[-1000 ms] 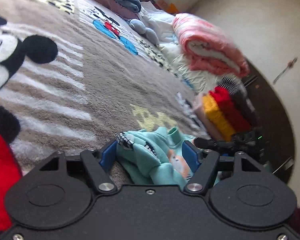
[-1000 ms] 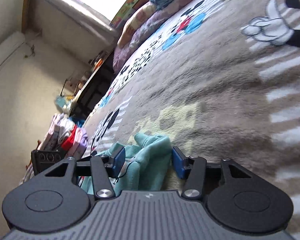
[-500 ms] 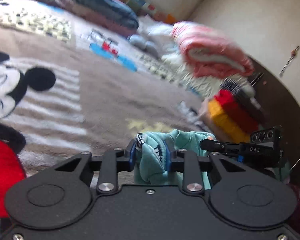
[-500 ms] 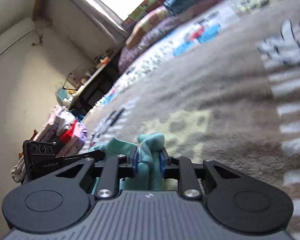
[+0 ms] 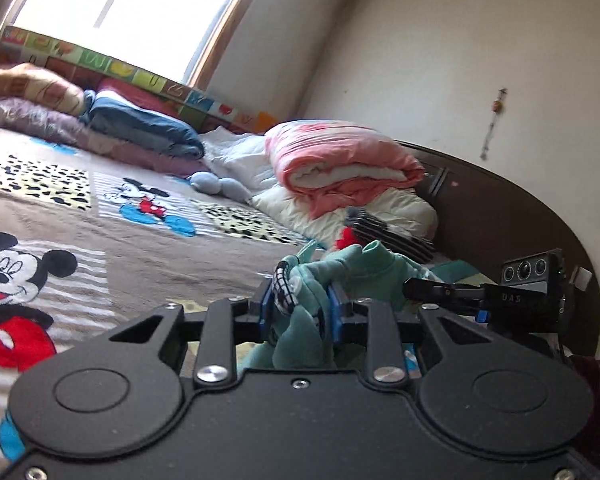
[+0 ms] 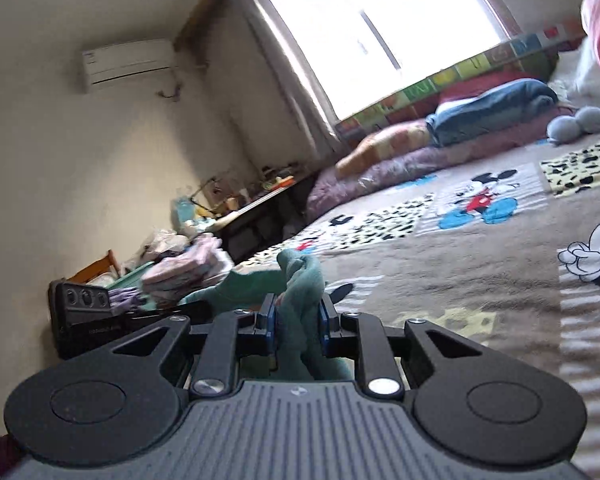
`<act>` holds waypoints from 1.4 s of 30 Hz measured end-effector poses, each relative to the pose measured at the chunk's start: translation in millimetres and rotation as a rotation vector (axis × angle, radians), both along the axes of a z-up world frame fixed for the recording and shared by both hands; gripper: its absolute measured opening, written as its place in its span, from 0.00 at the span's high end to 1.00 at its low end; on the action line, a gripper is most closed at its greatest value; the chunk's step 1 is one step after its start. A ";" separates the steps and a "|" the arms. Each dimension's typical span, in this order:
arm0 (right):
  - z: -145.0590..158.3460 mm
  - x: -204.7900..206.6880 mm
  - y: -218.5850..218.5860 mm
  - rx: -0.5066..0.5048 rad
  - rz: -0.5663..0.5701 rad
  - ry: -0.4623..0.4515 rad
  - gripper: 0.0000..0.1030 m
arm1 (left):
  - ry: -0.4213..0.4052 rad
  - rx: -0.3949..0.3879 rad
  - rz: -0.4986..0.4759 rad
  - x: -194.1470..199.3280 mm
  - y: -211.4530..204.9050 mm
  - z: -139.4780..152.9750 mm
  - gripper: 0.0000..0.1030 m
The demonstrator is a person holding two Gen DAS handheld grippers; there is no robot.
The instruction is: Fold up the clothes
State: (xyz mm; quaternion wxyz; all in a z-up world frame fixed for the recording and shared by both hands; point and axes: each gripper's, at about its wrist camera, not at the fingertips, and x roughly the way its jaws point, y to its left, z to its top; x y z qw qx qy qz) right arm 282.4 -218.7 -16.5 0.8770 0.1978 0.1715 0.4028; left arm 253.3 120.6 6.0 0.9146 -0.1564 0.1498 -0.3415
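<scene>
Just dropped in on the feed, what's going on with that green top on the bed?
A person is working two handheld claws. The left claw and the right claw are each clamped on a bunch of the teal top, with the cloth stretched between them above the cartoon blanket. No fold has been made yet.

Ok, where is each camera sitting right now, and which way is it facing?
Left wrist: on the left tongs, looking across the bed to the pink quilt and window; tongs shut on the teal garment; right tongs' camera at right.
Right wrist: on the right tongs, looking across the bed to the window and air conditioner; shut on the teal garment; left tongs' camera at left.
Shared: garment, bed, window, blue bedding.
</scene>
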 end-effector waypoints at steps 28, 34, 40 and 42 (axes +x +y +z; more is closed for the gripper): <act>-42.1 -206.1 34.4 -0.520 -0.035 -0.258 0.73 | 0.000 0.403 0.065 -158.2 -45.0 -51.8 0.75; -55.3 -233.3 36.3 -0.656 0.019 -0.232 0.64 | -0.009 0.579 -0.002 -184.7 -53.6 -61.7 0.75; -41.1 -248.8 -5.1 -0.454 -0.067 -0.170 0.63 | -0.004 0.269 0.052 -188.1 -14.6 -40.3 0.65; -31.7 -240.5 -10.1 -0.364 -0.120 -0.165 0.63 | 0.002 0.191 0.130 -171.4 -16.2 -36.2 0.65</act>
